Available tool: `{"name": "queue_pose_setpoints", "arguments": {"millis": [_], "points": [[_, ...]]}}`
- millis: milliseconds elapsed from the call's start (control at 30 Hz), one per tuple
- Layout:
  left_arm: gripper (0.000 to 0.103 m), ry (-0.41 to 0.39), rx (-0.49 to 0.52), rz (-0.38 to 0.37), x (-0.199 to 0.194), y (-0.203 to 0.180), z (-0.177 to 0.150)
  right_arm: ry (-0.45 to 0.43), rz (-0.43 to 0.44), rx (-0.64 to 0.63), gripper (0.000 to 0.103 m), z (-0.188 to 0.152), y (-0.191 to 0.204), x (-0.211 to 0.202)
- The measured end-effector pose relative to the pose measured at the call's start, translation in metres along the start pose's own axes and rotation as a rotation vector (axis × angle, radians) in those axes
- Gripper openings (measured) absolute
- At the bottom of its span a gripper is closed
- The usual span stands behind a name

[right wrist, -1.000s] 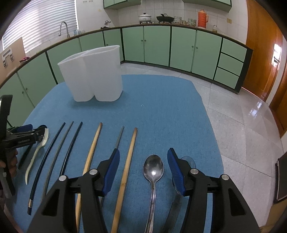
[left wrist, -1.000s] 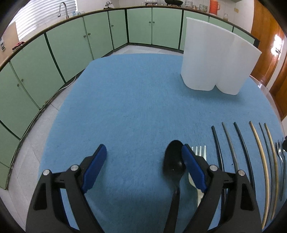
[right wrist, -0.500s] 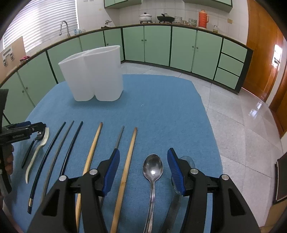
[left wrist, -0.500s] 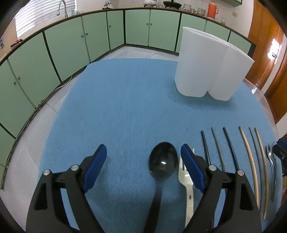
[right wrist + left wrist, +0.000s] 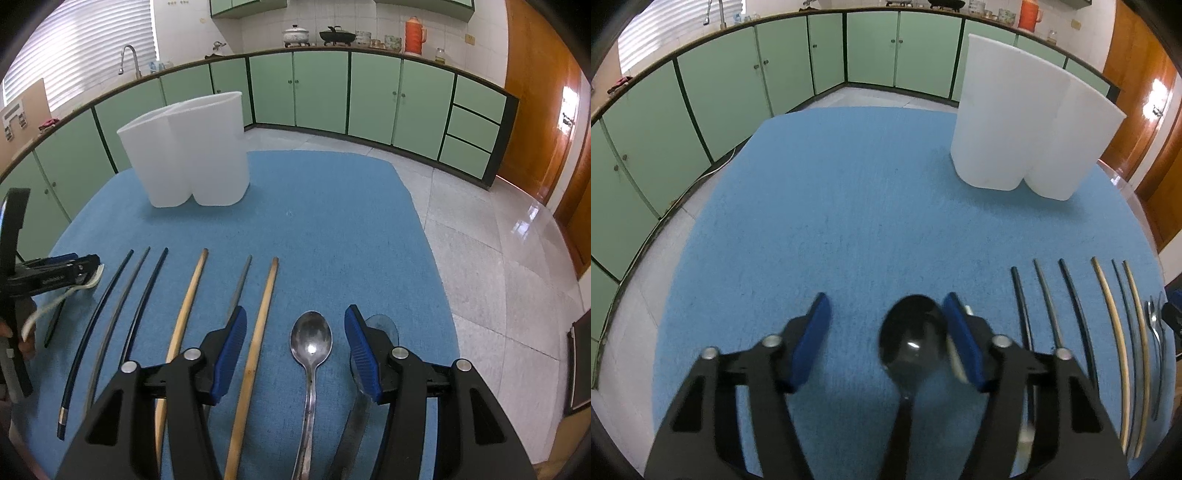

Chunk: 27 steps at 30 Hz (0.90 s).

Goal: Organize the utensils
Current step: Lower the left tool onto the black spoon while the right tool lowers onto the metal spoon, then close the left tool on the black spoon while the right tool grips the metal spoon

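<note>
Right wrist: blue mat (image 5: 332, 229), green cabinets (image 5: 373, 96).

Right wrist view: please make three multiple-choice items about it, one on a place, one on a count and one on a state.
1. Where does the steel spoon lie?
A. Between the jaws of the right gripper, on the blue mat
B. In the sink
C. On the floor

2. How many pale wooden chopsticks lie on the mat?
A. One
B. Two
C. Four

3. How is the white container?
A. Tipped on its side
B. Held in the air
C. Upright on the mat

Key:
1 A, its bowl shows between the open jaws.
2 B, two pale sticks lie among darker ones.
3 C, its base rests flat on the mat.
</note>
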<state>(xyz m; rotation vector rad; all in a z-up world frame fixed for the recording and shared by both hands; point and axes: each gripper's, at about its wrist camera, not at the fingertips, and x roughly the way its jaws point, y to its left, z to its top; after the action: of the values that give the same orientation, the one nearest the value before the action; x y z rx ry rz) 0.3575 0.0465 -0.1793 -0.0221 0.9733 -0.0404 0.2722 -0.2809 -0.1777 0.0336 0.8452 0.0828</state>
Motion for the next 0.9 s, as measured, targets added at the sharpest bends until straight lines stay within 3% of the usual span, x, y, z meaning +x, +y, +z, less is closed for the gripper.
{"name": "queue_pose_setpoints", "arguments": {"millis": [67, 100, 300, 533, 733, 900], "points": [[0.035, 0.000, -0.012, -0.019, -0.002, 0.001, -0.001, 0.003, -0.001, -0.002, 0.055, 0.000, 0.001, 0.000], [0.034, 0.002, -0.024, -0.034, -0.002, 0.003, -0.001, 0.002, 0.001, -0.004, 0.054, 0.000, 0.001, 0.000], [0.033, -0.020, -0.062, -0.078, -0.012, 0.006, -0.008, 0.024, -0.001, -0.014, 0.050, -0.002, 0.002, 0.001], [0.033, -0.097, -0.103, -0.116, -0.040, 0.016, -0.013, 0.044, -0.003, -0.014, 0.050, -0.005, 0.001, 0.004], [0.033, -0.147, -0.088, -0.138, -0.055, 0.010, -0.012, 0.062, 0.003, -0.010, 0.049, -0.005, 0.000, 0.011], [0.033, -0.157, -0.071, -0.141, -0.058, 0.007, -0.010, 0.081, -0.001, -0.007, 0.039, 0.000, -0.002, 0.023]]}}
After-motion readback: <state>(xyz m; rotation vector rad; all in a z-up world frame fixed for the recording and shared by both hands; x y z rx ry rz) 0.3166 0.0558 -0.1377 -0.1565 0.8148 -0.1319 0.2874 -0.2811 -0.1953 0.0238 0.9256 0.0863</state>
